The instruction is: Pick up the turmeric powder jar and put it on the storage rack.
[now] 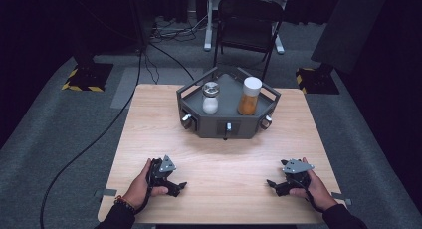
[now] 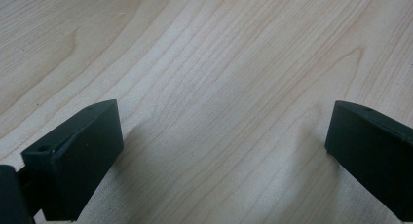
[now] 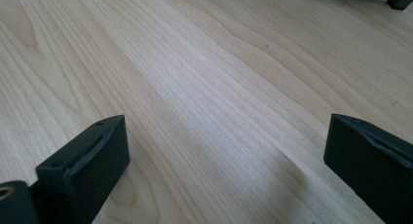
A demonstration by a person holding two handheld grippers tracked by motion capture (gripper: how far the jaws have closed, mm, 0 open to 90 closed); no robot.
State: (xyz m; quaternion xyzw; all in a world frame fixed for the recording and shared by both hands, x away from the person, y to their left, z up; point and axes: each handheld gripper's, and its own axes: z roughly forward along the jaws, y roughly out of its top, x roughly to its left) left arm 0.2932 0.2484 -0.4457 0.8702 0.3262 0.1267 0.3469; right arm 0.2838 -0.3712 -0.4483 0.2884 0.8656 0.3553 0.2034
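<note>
A dark grey tray-like rack (image 1: 228, 123) with knobs on its front stands at the table's far middle. On it sit a clear shaker (image 1: 210, 97) with a silver cap and white contents, and an orange jar (image 1: 249, 96) with a white lid. My left gripper (image 1: 175, 187) rests near the front left of the table, open, with bare wood between its jaws (image 2: 224, 131). My right gripper (image 1: 274, 185) rests near the front right, open too, nothing between its jaws (image 3: 226, 141). Both point inward, well short of the rack.
The light wooden table (image 1: 224, 159) has bare wood between the grippers and the rack. Behind it stand a black folding chair (image 1: 246, 22), stand bases with yellow-black tape (image 1: 84, 79), and cables on a grey carpet.
</note>
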